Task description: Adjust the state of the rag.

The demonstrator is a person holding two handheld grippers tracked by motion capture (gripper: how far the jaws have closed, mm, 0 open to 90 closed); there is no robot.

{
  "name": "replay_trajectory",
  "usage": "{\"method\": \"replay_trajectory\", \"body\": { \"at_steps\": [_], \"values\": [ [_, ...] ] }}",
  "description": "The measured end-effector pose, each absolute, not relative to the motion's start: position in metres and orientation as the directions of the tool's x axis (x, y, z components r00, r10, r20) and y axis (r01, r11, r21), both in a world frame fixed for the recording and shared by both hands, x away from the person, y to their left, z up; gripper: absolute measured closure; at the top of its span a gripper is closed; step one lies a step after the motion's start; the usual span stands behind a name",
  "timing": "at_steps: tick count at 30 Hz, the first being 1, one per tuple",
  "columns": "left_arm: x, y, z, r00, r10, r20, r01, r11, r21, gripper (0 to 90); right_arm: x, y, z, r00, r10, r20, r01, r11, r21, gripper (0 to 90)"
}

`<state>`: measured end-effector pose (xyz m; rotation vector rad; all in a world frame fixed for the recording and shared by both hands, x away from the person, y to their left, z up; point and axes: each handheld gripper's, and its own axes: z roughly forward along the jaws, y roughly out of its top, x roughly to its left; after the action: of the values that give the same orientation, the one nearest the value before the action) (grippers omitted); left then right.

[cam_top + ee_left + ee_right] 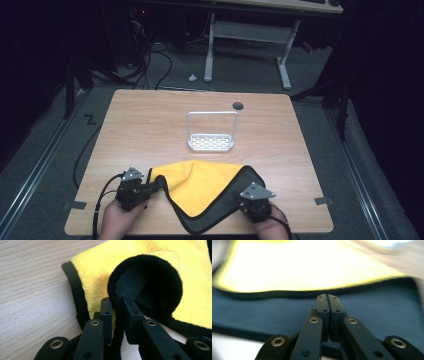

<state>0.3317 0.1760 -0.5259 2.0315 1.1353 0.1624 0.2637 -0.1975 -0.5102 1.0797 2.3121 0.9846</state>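
A yellow cloth (200, 182) with a dark grey underside and black hem lies on the near part of the wooden table (150, 120). Its right part is folded over, dark side up. My left gripper (159, 186) is at the cloth's left corner. In the left gripper view the hem runs between the jaws of that gripper (117, 301), and a curl of cloth (150, 255) stands up behind them. My right gripper (240, 199) rests at the cloth's right edge. In the right gripper view its jaws (328, 296) are pressed together over the dark side of the cloth (287, 312), with nothing visible between them.
A small white rack (211, 142) with a tall wire handle stands in the middle of the table, just beyond the cloth. A round cable hole (238, 105) sits near the far edge. A white desk frame (250, 45) and cables are on the floor behind.
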Motion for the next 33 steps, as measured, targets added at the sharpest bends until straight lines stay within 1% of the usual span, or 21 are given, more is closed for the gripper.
{"method": "replay_trajectory", "body": {
  "at_steps": [3, 4, 5, 7, 11, 13, 17, 20, 24, 28, 31, 33],
  "values": [
    [0.330, 0.175, -0.525, 0.598, 0.761, -0.251, 0.663, -0.294, 0.689, 79.0, 0.257, -0.172, -0.517, -0.689, 0.721, -0.072, 0.474, 0.524, 0.708, 90.0],
    [0.330, 0.175, -0.525, 0.602, 0.758, -0.252, 0.661, -0.296, 0.689, 79.2, 0.257, -0.167, -0.520, -0.700, 0.711, -0.068, 0.480, 0.539, 0.692, 90.0],
    [0.329, 0.175, -0.524, 0.606, 0.755, -0.252, 0.660, -0.299, 0.690, 79.3, 0.257, -0.165, -0.523, -0.706, 0.703, -0.086, 0.473, 0.558, 0.681, 90.0],
    [0.328, 0.174, -0.522, 0.617, 0.746, -0.250, 0.652, -0.307, 0.694, 79.6, 0.258, -0.169, -0.522, -0.698, 0.713, -0.072, 0.490, 0.548, 0.678, 90.0],
    [0.323, 0.171, -0.515, 0.640, 0.723, -0.262, 0.635, -0.304, 0.710, 80.1, 0.259, -0.195, -0.522, -0.630, 0.771, -0.090, 0.529, 0.511, 0.677, 90.0],
    [0.320, 0.169, -0.511, 0.654, 0.711, -0.258, 0.622, -0.311, 0.718, 80.3, 0.262, -0.216, -0.522, -0.576, 0.812, -0.089, 0.561, 0.472, 0.680, 90.0],
    [0.319, 0.166, -0.508, 0.673, 0.674, -0.304, 0.627, -0.302, 0.718, 82.5, 0.270, -0.256, -0.522, -0.448, 0.887, -0.110, 0.617, 0.396, 0.680, 90.0],
    [0.319, 0.163, -0.511, 0.674, 0.672, -0.306, 0.633, -0.313, 0.708, 82.6, 0.281, -0.275, -0.522, -0.385, 0.917, -0.103, 0.639, 0.345, 0.687, 90.0],
    [0.319, 0.163, -0.514, 0.667, 0.667, -0.332, 0.655, -0.313, 0.688, 82.5, 0.298, -0.280, -0.523, -0.347, 0.923, -0.165, 0.635, 0.361, 0.683, 90.0],
    [0.307, 0.165, -0.519, 0.666, 0.664, -0.339, 0.668, -0.328, 0.668, 82.5, 0.308, -0.279, -0.525, -0.339, 0.911, -0.236, 0.616, 0.404, 0.676, 90.0],
    [0.299, 0.161, -0.523, 0.666, 0.675, -0.318, 0.666, -0.345, 0.661, 79.8, 0.312, -0.283, -0.525, -0.332, 0.918, -0.215, 0.618, 0.384, 0.686, 90.0],
    [0.298, 0.161, -0.523, 0.661, 0.678, -0.320, 0.666, -0.334, 0.667, 74.5, 0.313, -0.286, -0.525, -0.326, 0.928, -0.179, 0.623, 0.353, 0.698, 90.0]
  ]
}}
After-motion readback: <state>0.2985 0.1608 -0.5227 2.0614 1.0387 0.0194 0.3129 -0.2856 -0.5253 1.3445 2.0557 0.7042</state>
